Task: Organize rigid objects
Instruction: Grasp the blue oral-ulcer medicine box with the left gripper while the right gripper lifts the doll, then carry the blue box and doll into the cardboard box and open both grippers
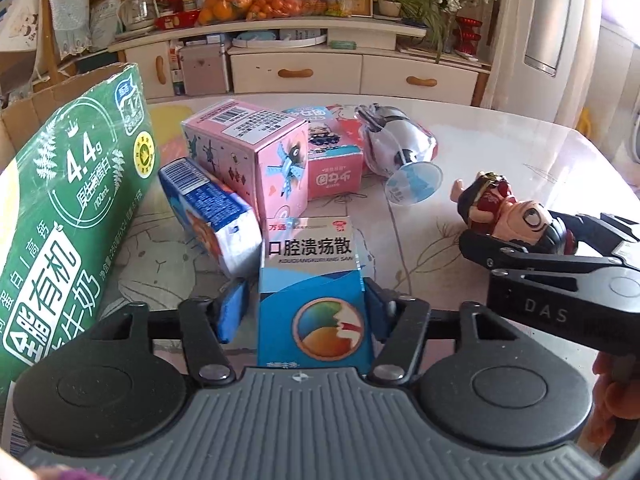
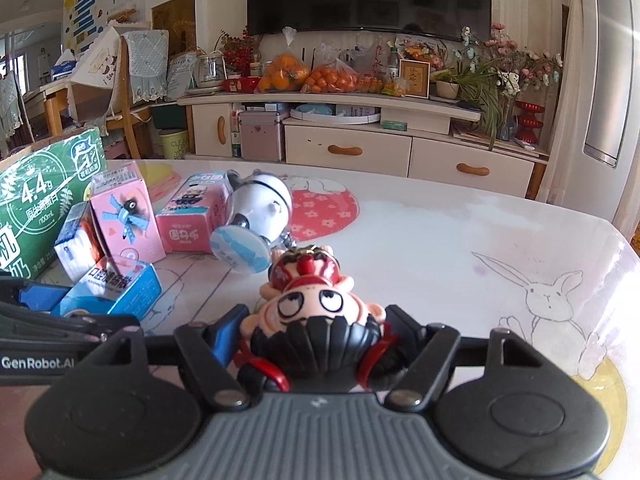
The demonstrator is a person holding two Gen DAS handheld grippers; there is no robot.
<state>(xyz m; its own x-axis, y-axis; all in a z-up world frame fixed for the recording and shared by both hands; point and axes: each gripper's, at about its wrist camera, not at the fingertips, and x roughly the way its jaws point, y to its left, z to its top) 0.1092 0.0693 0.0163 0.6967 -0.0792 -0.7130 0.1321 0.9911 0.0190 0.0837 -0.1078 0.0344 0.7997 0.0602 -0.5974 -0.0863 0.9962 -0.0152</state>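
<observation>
On the tabletop (image 2: pixel 440 240), the left tool (image 1: pixel 308 304) gripped a blue medicine box (image 1: pixel 314 312); the right tool (image 2: pixel 316 332) clamped a figurine (image 2: pixel 316 308). Both should probably be set down gently, clear of clutter.

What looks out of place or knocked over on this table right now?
The white toy on a clear round base lies tipped on its side behind the cartoon figurine. The blue-and-white box leans askew against the upright pink box. Nothing looks spilled or broken.
</observation>
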